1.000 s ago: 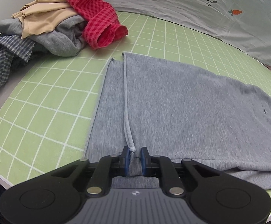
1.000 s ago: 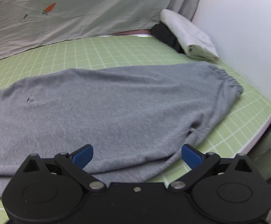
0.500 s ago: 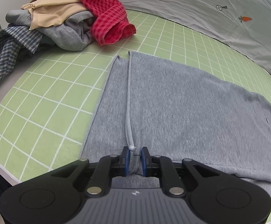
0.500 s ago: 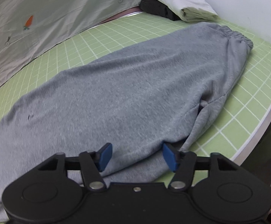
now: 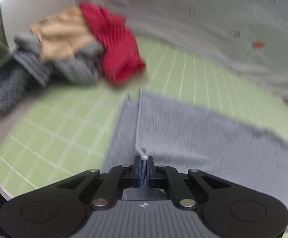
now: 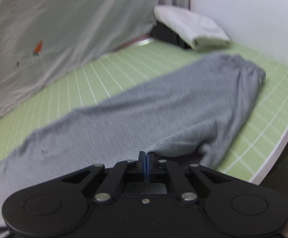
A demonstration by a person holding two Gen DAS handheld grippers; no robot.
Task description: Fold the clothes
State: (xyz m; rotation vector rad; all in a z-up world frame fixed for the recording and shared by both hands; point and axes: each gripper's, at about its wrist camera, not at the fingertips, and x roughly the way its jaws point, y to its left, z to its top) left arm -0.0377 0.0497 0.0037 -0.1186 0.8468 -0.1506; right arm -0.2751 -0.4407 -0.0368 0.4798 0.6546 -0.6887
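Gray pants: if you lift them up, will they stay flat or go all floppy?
Probably floppy: the gray pants already sag into soft folds where the right gripper pinches their edge. Likely light, since the thin knit bunches easily in the left gripper.

Black two-finger grippers [image 5: 143, 164] [image 6: 145, 158], blue-padded jaws, silver pivot screws

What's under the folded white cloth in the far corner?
The folded white cloth lies on a black folded item, which sits on the green grid mat. What the black item is stays covered.
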